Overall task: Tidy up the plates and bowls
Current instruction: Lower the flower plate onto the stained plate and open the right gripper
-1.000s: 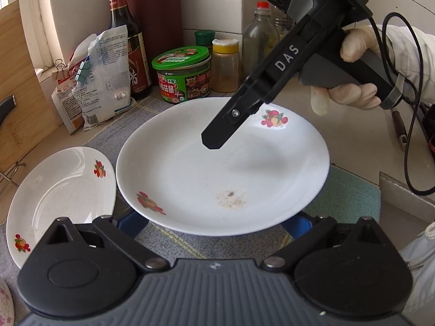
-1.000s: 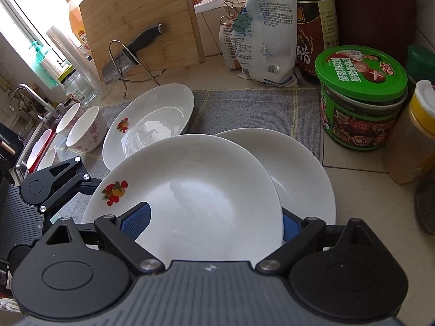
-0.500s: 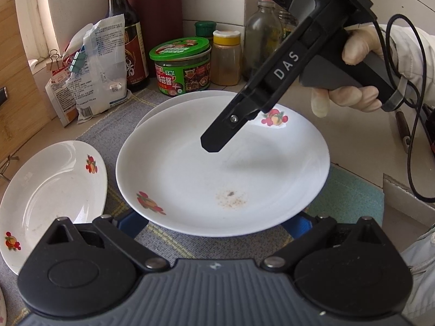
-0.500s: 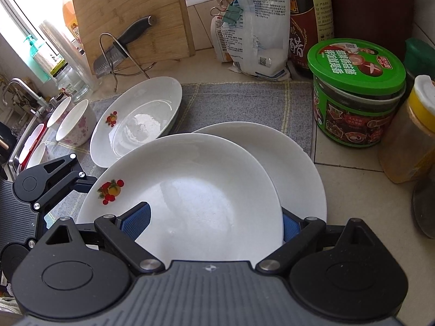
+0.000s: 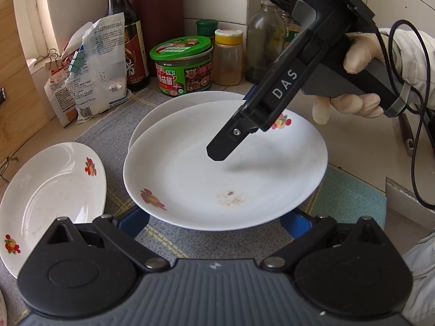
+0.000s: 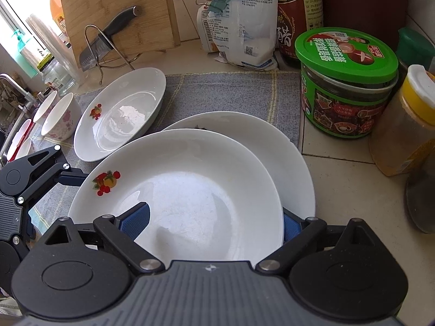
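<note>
**Here, one plate between two grippers**

Leftmost, the left gripper (image 5: 214, 221) has its blue pads under the top plate (image 5: 225, 163), spread at either edge; whether they press is unclear. The plate overlaps a lower plate (image 6: 285, 157). The right gripper (image 6: 216, 221) flanks it, jaws opening.

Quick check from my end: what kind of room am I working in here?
Most likely a home kitchen counter. A sauce bottle and green-lidded jar stand against the tiled wall, a knife rests in a rack by the cutting board, and a tap shows at far left.
</note>
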A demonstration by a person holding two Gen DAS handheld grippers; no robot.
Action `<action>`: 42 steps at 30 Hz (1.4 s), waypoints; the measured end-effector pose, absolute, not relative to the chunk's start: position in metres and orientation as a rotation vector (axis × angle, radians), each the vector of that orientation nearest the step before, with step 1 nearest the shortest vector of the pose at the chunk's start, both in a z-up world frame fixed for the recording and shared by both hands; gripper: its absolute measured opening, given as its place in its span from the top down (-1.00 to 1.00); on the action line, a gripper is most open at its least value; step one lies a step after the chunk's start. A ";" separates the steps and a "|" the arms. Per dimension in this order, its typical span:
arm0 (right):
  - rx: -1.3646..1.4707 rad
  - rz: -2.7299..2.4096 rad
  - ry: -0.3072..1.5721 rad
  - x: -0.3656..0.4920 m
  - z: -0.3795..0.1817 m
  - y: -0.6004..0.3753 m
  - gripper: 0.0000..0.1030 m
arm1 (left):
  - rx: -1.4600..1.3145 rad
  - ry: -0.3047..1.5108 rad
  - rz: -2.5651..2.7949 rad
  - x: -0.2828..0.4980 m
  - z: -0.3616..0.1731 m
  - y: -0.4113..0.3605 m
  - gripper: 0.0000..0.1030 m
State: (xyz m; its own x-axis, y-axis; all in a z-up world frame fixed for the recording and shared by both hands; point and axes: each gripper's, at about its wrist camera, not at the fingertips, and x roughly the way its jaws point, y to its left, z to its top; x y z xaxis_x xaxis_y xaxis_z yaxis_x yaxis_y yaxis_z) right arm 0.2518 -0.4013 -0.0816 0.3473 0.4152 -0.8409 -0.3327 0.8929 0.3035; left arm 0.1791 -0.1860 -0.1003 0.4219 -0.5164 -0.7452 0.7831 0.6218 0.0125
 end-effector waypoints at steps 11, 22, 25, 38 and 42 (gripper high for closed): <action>0.083 0.477 1.108 0.246 -0.077 -0.408 -0.93 | 0.401 0.769 -0.845 0.177 -0.101 -0.189 -0.96; 0.072 0.449 1.099 0.238 -0.070 -0.409 -0.93 | 0.415 0.744 -0.839 0.176 -0.100 -0.185 -0.94; 0.066 0.439 1.097 0.235 -0.068 -0.409 -0.93 | 0.422 0.733 -0.844 0.174 -0.099 -0.186 -0.94; 0.030 0.377 1.096 0.218 -0.060 -0.406 -0.96 | 0.420 0.692 -0.866 0.171 -0.100 -0.184 -0.94; -0.003 0.339 1.108 0.213 -0.060 -0.401 -0.99 | 0.416 0.668 -0.865 0.166 -0.096 -0.181 -0.94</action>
